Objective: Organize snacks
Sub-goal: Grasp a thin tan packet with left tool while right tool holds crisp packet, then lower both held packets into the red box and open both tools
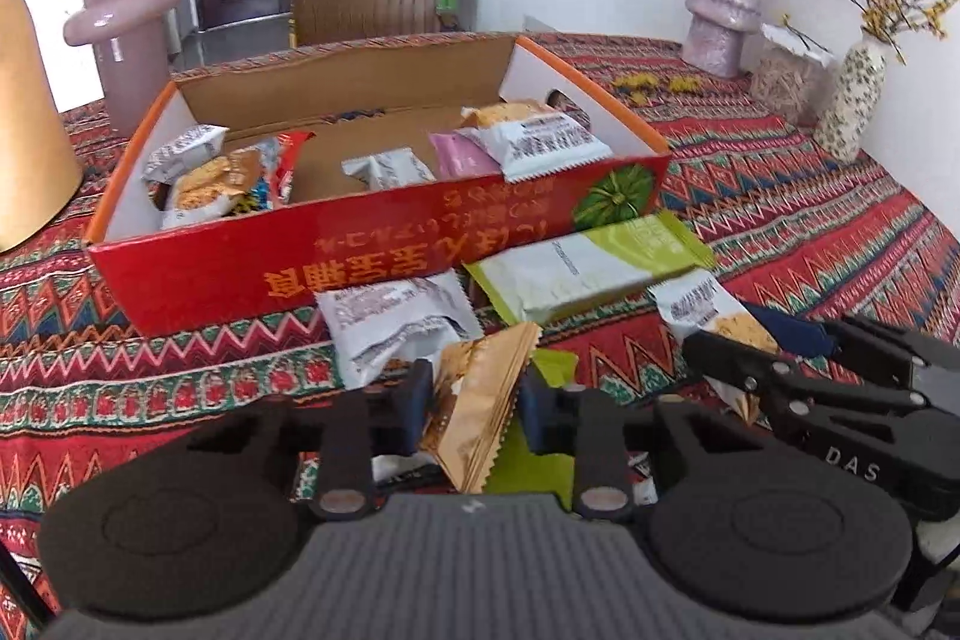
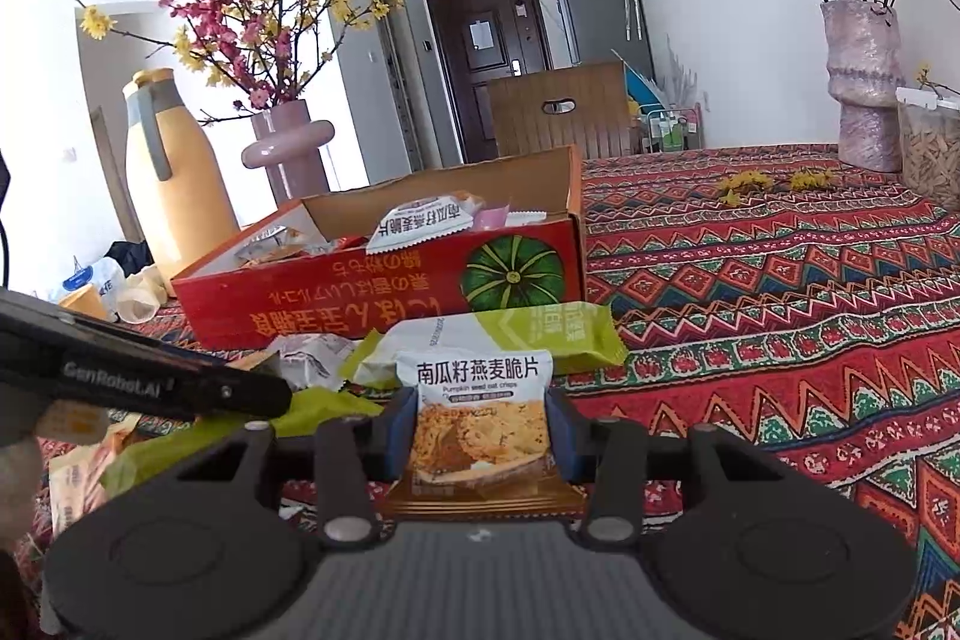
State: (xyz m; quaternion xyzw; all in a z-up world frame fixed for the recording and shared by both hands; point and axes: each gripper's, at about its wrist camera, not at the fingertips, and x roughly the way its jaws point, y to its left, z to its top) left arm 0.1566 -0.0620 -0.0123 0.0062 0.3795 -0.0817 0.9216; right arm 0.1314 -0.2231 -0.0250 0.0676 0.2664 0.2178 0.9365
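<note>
Both hands hold 1 packet each: the left gripper (image 1: 474, 400) clamps a gold wrapper (image 1: 480, 406) edge-on, apparently lifted, and the right gripper (image 2: 480, 436) pinches an oat crisp packet (image 2: 480, 418) upright. The red box (image 1: 372, 244) lies straight ahead, beyond loose packets on the worktop (image 1: 780, 220).

Counter's got a zigzag patterned cloth (image 1: 780, 220); red snack box (image 1: 360, 244) at 12 o'clock, loose snack packets (image 1: 588, 268) in front, vases (image 1: 723, 10) at 2 o'clock.
</note>
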